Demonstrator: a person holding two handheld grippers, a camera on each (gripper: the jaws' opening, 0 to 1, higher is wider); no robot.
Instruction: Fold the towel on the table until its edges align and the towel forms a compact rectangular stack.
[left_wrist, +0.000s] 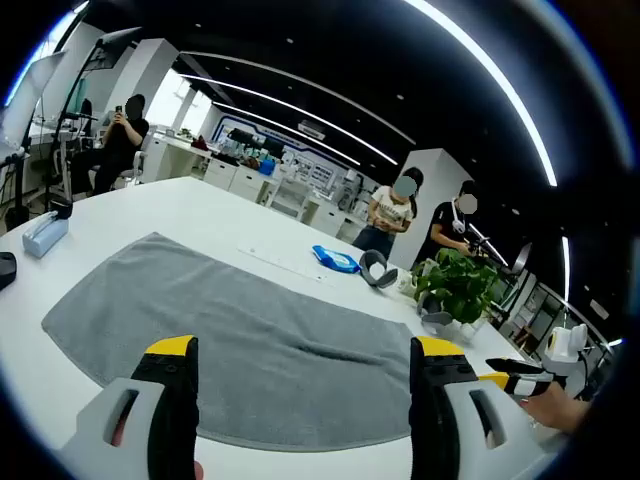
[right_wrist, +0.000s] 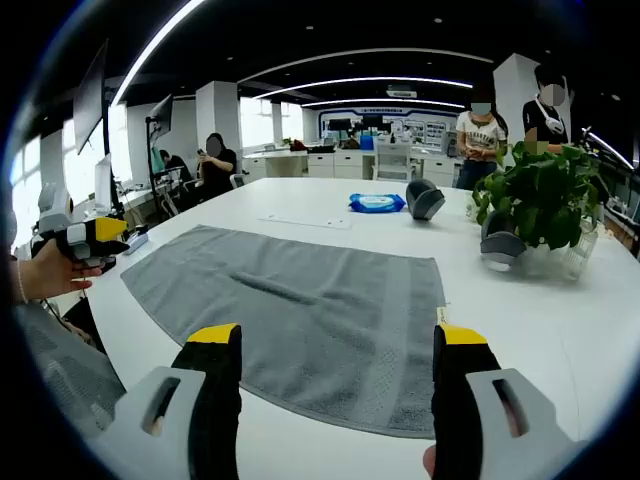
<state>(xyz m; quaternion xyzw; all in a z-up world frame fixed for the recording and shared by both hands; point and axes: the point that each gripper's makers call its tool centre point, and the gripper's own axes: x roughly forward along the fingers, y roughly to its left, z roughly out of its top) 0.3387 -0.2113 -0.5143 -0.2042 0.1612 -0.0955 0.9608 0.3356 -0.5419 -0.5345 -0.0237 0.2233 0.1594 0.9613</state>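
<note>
On the white table in front of you, the grey towel lies spread flat and unfolded, with only a few soft wrinkles near its middle. Starting at the left of the left gripper view, a small pale blue box sits near the table's edge, well apart from the towel, and a person sits at a desk in the background beyond it. Your left gripper hangs just above the towel's near edge, its yellow-tipped jaws spread wide and gripping nothing; the towel shows plainly in the gap between them. Further right, past the towel's far edge, a blue packet lies next to a grey headset-like object, and a potted green plant stands near the table's right side, with two people standing behind it. At the far right of that view your other gripper comes in, held in your hand. In the right gripper view, reading again from the left, your hand holds the left gripper off the towel's left end. The towel stretches across the middle of the table, its near edge lying between the jaws of your right gripper, which is likewise wide open and has hold of nothing. Beyond it lie the blue packet and the grey object, and the plant stands at the right, clear of the towel.
</note>
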